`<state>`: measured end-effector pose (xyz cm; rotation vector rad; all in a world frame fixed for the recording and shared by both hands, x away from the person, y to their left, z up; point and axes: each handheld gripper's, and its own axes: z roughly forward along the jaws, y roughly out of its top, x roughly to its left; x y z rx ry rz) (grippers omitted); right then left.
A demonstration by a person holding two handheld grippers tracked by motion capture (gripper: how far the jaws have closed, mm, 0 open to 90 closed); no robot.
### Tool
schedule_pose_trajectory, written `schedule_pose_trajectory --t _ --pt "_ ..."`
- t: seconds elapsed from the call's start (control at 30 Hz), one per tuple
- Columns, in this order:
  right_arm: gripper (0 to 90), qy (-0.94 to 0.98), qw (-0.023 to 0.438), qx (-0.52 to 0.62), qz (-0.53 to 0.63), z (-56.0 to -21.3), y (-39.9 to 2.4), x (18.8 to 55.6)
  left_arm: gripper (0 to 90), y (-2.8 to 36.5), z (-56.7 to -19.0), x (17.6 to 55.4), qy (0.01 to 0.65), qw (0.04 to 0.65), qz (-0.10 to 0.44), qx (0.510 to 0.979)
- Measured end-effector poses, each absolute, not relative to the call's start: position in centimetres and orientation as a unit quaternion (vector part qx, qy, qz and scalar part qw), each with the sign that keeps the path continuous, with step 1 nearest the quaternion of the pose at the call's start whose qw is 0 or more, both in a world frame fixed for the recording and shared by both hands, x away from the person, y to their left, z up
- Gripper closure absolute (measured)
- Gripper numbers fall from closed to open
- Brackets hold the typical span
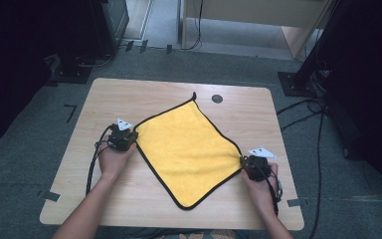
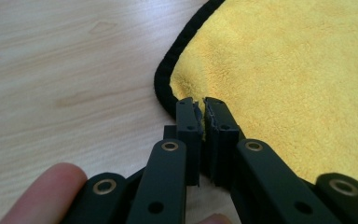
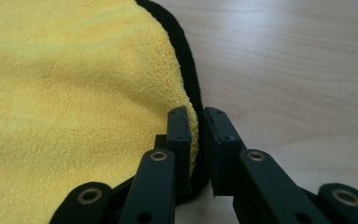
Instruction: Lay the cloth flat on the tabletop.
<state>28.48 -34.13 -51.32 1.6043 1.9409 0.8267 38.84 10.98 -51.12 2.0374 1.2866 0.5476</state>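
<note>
A yellow cloth (image 1: pixel 186 149) with a black hem lies flat on the wooden table (image 1: pixel 129 92), turned like a diamond. My left gripper (image 1: pixel 128 137) is at the cloth's left corner. In the left gripper view its jaws are shut on the hemmed corner of the cloth (image 2: pixel 279 70), the left gripper (image 2: pixel 203 109) pinching it between the pads. My right gripper (image 1: pixel 246 162) is at the cloth's right corner. In the right gripper view the right gripper (image 3: pixel 200 116) holds the black-edged corner of the cloth (image 3: pixel 74 93) pinched between its jaws.
A small dark round disc (image 1: pixel 217 98) sits in the table near its far edge. Bare wood (image 1: pixel 119 199) lies in front of the cloth. Black stands (image 1: pixel 298 74) and cables (image 1: pixel 303 107) are on the grey floor around the table.
</note>
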Motion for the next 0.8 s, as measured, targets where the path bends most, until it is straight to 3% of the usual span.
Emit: schedule_pose_trajectory --t 0.4,0.5,0.57,0.8 --pt "81.7 0.704 0.294 0.593 0.257 -51.3 -31.9 36.9 85.9 13.5 -51.2 34.1 0.483 0.336 0.208 0.781" --pt "67.7 0.696 0.288 0.600 0.270 -51.3 -32.0 38.4 85.6 13.9 -51.3 33.3 0.485 0.342 0.203 0.779" --pt "58.1 0.676 0.279 0.617 0.291 -51.1 -32.5 38.1 85.4 14.0 -51.3 32.9 0.483 0.343 0.205 0.779" --pt "55.0 0.686 0.283 0.584 0.330 -49.9 -31.8 31.6 85.2 13.9 -51.4 32.9 0.478 0.344 0.207 0.781"
